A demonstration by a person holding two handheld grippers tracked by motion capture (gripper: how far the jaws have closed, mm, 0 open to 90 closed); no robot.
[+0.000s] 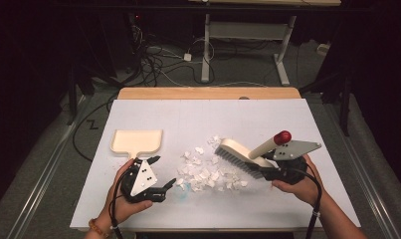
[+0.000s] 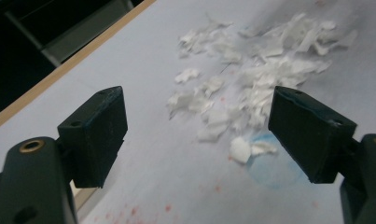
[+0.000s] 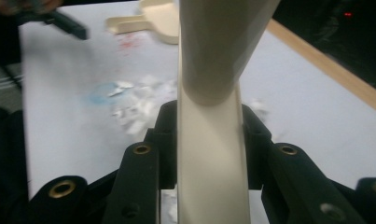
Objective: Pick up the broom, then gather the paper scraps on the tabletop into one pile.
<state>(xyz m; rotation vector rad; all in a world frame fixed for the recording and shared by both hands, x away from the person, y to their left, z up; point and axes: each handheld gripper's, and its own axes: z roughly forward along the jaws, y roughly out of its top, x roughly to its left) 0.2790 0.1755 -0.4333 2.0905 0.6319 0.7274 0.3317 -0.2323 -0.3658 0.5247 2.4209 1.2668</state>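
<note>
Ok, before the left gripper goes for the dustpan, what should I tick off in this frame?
1. Left gripper open: ok, jaws wide apart, nothing between them.
2. Right gripper shut on the brush: ok, jaws clamp its cream handle.
3. Brush bristles at the paper scraps: ok, at the pile's right edge.
4. Dustpan free to grasp: ok, flat on the table, handle toward the left gripper.
5. Dustpan mouth facing the scraps: not ok, it faces away.
6. Bristles touching the table: cannot tell.
</note>
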